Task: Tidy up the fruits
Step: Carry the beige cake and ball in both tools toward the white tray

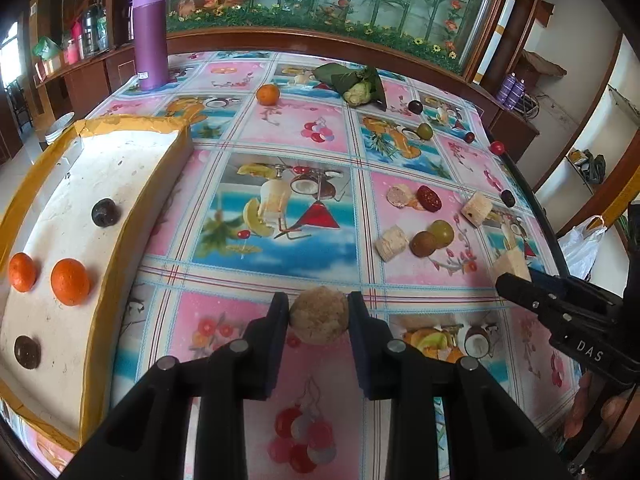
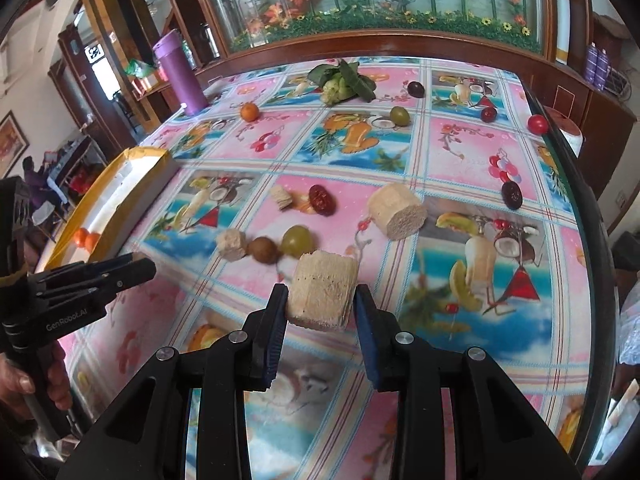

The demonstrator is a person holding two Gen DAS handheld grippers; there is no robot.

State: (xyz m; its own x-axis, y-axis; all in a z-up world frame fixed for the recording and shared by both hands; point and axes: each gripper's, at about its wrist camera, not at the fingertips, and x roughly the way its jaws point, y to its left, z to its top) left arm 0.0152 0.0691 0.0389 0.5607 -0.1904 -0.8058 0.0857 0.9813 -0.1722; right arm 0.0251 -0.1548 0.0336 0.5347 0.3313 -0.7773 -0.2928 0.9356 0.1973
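Three oranges (image 1: pixel 70 282); one flask (image 1: pixel 150 36)

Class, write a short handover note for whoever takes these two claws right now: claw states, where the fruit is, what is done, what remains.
Left claw: shut on a round tan fruit, apparently lifted off the table.
Right claw: shut on a pale cut chunk.
Tray, at the table's left: two oranges, two dark fruits already in.
Left on the tablecloth: one orange, green grape, brown fruit, pale chunks, red date, small dark and red fruits near the far right edge, leafy vegetable.
Next, probably: carry both held pieces to the tray.
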